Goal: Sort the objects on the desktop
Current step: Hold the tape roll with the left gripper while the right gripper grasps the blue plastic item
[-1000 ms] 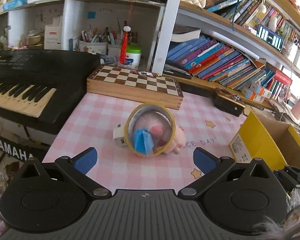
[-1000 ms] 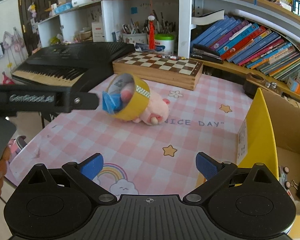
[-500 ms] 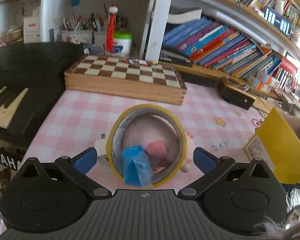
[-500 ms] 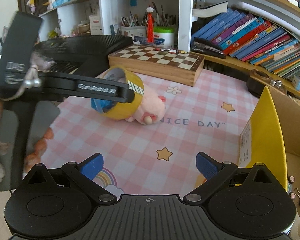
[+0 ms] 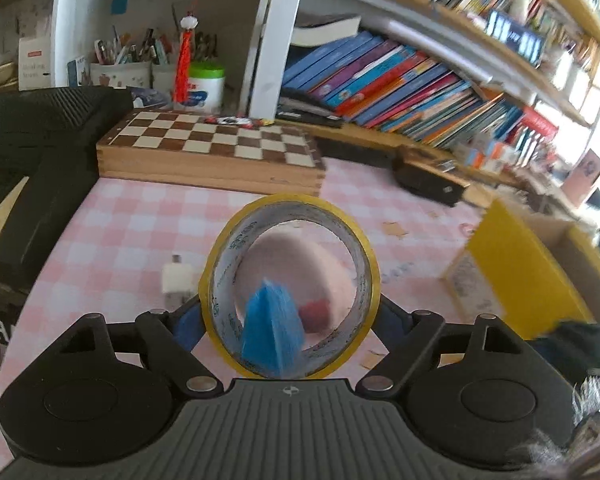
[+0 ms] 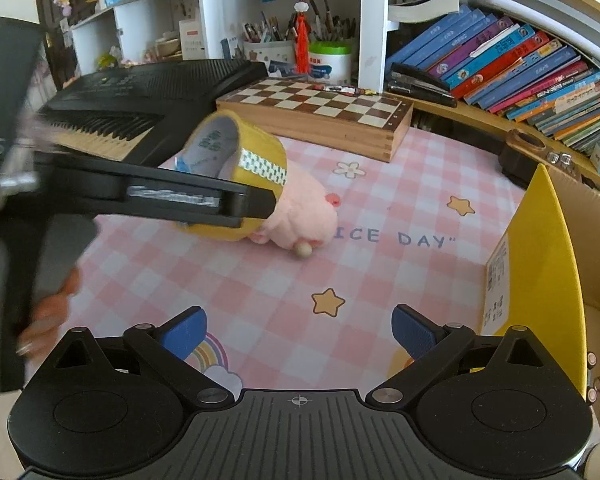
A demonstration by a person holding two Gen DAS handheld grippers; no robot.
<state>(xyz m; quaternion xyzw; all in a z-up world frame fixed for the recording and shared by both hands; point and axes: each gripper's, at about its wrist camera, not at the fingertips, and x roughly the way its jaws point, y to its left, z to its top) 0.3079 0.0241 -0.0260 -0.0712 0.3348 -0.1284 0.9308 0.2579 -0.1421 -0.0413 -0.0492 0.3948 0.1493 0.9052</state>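
Note:
A yellow-edged tape roll (image 5: 220, 280) with a blue tab at its core leans upright against a pink plush toy (image 6: 300, 220) on the pink checked desk mat (image 6: 260, 288). My left gripper (image 5: 288, 316) straddles the roll. Its jaws are closing, and the blue pads (image 5: 188, 322) sit against the roll's two sides. In the right wrist view the left gripper's finger (image 6: 204, 200) crosses in front of the tape roll (image 6: 260, 152). My right gripper (image 6: 300, 330) hangs open over the near mat with nothing between its fingers.
A white plug adapter (image 5: 178, 280) lies left of the roll. A wooden chessboard box (image 6: 320, 112) and a black keyboard (image 6: 140, 92) stand behind. A yellow cardboard box (image 6: 540, 260) is at the right. A hand (image 6: 48, 320) holds the left gripper.
The left gripper has moved forward until the tape roll sits between its fingers, and its jaws have narrowed onto the roll. The right gripper has stayed in place.

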